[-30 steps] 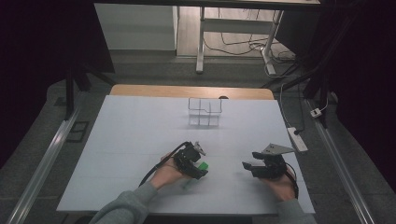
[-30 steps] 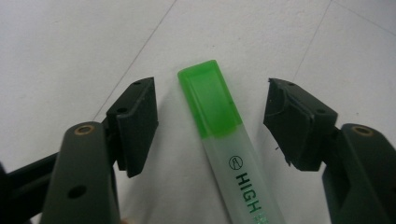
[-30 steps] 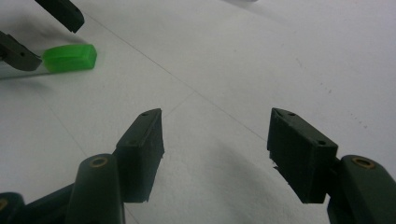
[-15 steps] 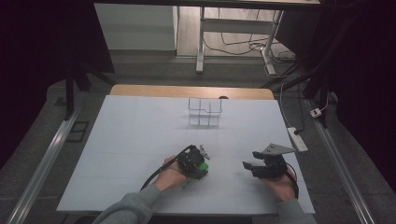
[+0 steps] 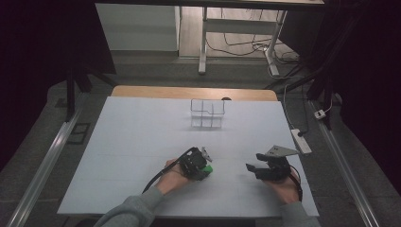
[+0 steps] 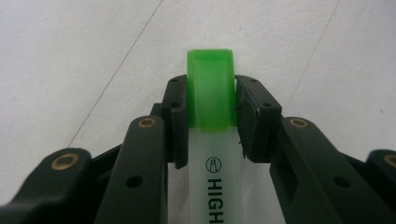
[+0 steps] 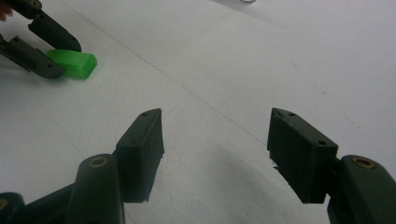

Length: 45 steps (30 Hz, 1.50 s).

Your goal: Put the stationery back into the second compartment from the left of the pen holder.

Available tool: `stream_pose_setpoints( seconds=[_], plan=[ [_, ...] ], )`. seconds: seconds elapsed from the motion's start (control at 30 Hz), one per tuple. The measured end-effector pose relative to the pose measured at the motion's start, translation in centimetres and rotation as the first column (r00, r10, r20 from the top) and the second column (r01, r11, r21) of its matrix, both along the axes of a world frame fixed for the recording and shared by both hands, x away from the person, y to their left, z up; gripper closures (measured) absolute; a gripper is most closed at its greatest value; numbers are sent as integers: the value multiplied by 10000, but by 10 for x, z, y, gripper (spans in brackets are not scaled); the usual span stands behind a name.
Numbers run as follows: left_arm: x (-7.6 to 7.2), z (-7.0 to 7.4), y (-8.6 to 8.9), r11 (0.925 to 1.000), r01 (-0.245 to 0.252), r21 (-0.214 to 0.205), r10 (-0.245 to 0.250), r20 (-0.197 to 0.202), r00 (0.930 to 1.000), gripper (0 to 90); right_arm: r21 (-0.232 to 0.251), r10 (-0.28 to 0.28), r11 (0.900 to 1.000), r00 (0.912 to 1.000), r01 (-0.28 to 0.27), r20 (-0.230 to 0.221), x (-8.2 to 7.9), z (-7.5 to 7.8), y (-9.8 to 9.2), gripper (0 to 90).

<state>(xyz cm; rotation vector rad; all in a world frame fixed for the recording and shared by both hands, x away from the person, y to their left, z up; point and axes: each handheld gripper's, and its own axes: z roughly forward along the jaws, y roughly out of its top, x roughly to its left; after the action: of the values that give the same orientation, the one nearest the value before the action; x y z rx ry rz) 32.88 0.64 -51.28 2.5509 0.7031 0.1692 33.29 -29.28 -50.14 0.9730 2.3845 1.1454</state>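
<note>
In the high view the left gripper [image 5: 204, 160] lies on the white table [image 5: 142, 142] well before the clear wire rack [image 5: 207, 113]; in its own view its jaws, just closing, clamp the green-capped translucent highlighter [image 6: 211, 93]; the right gripper [image 7: 215, 135] gapes empty.

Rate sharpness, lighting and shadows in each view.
High view: table evenly lit, surroundings dark, small things soft. Left gripper view: green-capped highlighter sharp between the left tongs, near arms slightly soft. Right gripper view: dimmer, right tongs blurred, faint shadow on the table beneath.
</note>
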Motion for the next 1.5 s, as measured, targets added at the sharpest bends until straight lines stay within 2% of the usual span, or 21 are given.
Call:
stream_pose_setpoints(
  seconds=[0.23, 0.27, 0.3, 0.33, 0.37, 0.53, 0.63, 0.7, 0.8, 0.87, 0.97, 1.2, 1.4, 1.5],
  plan=[
    [-2, 1, 2, 9999, 105, 23, -106, 394, 9992, 663, -46, -25, 10000, 10000, 25, 5, 0, 0, -1, 361],
    [-1, 4, 6, 9998, 89, -183, -80, 471, 9989, 664, -62, -9, 10000, 10000, 8, -13, 0, 0, -1, 362],
    [-1, 4, 6, 9998, 89, -183, -80, 471, 9989, 664, -62, -9, 10000, 10000, 8, -13, 0, 0, -1, 362],
    [-1, 9, 11, 9985, 21, -543, 14, 636, 9980, 663, -76, -19, 10000, 10000, 19, -15, 1, 0, -1, 361],
    [-1, 9, 11, 9985, 21, -543, 14, 636, 9980, 664, -84, -16, 10000, 10000, 16, -15, 1, 0, -1, 362],
    [-2, 26, 27, 9886, -104, -1499, 249, 958, 9951, 663, -85, -28, 10000, 10000, 28, -22, 1, 0, -1, 362],
    [-3, 35, 37, 9782, -217, -2065, 467, 1168, 9921, 664, -78, -61, 10000, 10000, 61, -12, 1, 0, -1, 362],
    [-3, 40, 44, 9669, -410, -2519, 767, 1336, 9881, 663, -55, -61, 10000, 10000, 61, 2, 1, 0, -2, 362],
    [-3, 48, 53, 9575, -466, -2847, 932, 1526, 9839, 663, -10, -51, 10000, 10000, 51, 8, 1, -1, -1, 361],
    [-3, 52, 58, 9484, -505, -3130, 1031, 1536, 9827, 663, 12, -36, 10000, 10000, 36, 8, 1, -1, -1, 361],
    [-1, 55, 65, 9413, -568, -3327, 1158, 1603, 9803, 663, 26, -24, 10000, 10000, 24, 24, 1, -1, -2, 360],
    [0, 61, 77, 9095, -844, -4070, 1718, 1833, 9679, 663, 28, -1, 10000, 10000, 1, 6, 1, -1, -2, 357],
    [8, 66, 86, 8923, -857, -4433, 1866, 1893, 9640, 662, 6, -29, 10000, 10000, 29, -20, 1, -1, -2, 357],
    [15, 69, 91, 8729, -845, -4806, 1956, 1859, 9629, 662, 46, -37, 10000, 10000, 37, -15, 1, -1, -2, 357]
  ],
)
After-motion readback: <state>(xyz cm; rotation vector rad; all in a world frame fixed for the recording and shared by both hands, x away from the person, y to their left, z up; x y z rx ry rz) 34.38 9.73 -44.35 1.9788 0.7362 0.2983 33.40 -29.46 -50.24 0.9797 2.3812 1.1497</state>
